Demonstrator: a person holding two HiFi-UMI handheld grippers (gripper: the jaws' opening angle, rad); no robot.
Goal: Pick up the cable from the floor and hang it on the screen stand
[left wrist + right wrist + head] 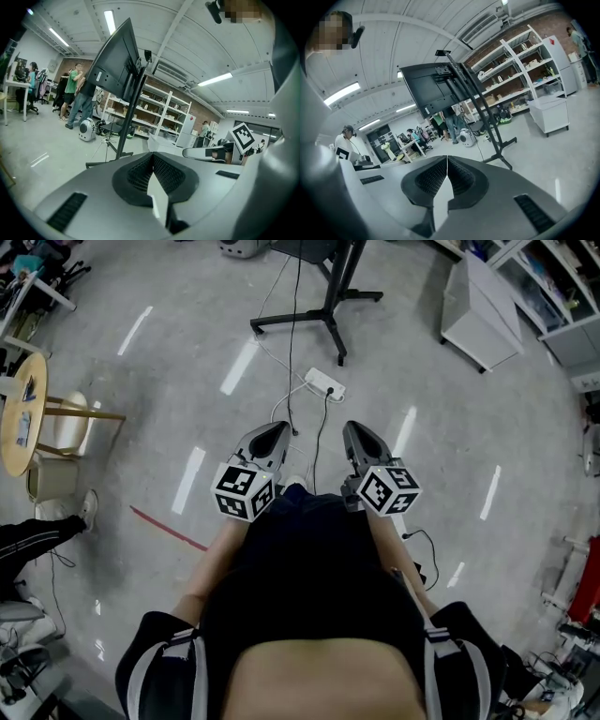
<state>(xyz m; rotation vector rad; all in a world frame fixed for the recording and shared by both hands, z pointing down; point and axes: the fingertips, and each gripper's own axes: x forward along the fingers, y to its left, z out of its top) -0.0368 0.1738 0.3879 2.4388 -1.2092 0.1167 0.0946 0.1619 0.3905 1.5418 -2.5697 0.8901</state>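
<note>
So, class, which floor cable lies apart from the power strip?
The black cable curled by the person's right side; the others cluster around the white power strip ahead.

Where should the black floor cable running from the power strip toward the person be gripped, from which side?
Likely the bare stretch of the black cable just short of the power strip: it lies flat on open floor. Come from straight above, jaws across its run; the left gripper and right gripper are shut, so open first.

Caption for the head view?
Grey left gripper and grey right gripper, shut, face white power strip and black screen stand.
</note>
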